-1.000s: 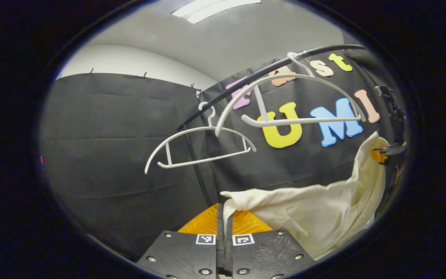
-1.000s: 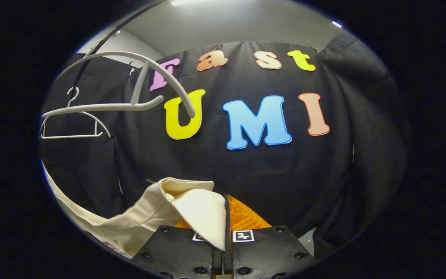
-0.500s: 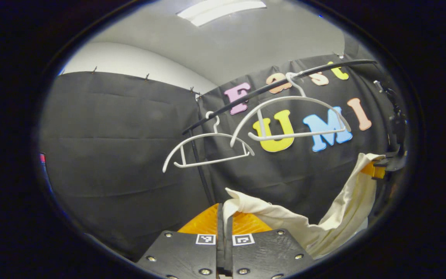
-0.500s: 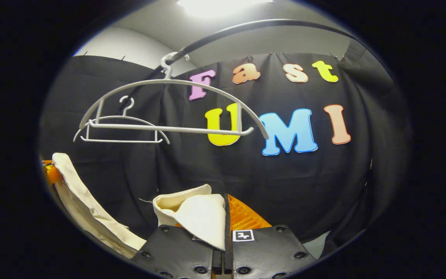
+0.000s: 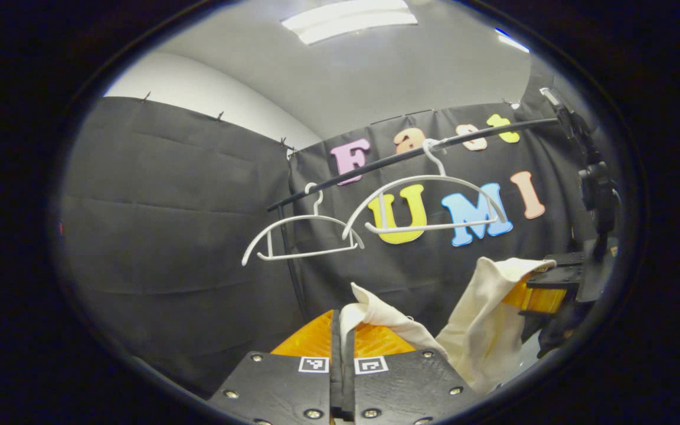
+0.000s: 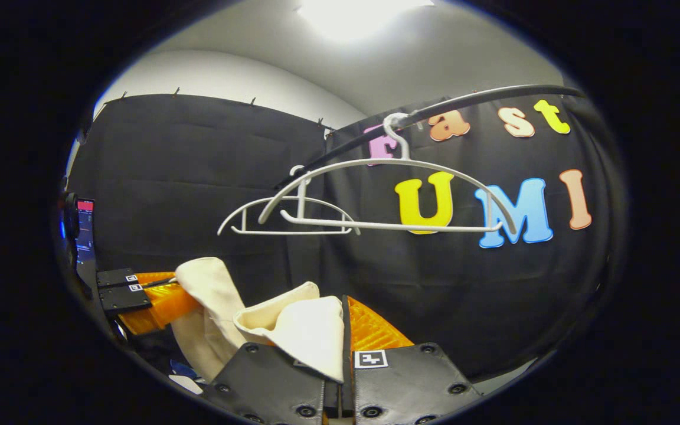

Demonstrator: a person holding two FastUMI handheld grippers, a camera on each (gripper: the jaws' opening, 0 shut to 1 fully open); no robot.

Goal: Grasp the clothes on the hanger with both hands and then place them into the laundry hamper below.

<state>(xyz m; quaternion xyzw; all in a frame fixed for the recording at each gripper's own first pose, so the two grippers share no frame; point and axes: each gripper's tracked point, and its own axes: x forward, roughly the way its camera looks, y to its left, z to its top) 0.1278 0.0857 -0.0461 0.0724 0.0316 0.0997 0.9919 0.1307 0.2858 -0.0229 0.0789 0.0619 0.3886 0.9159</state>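
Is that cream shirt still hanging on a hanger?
No, off. Both white hangers hang bare; the shirt is pinched between the right gripper and left gripper.

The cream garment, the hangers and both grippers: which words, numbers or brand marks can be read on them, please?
None can be read.
cream garment: plain, no print shows.
white hangers: no marks show.
left gripper and right gripper: square black-and-white code tags, patterns and not letters.
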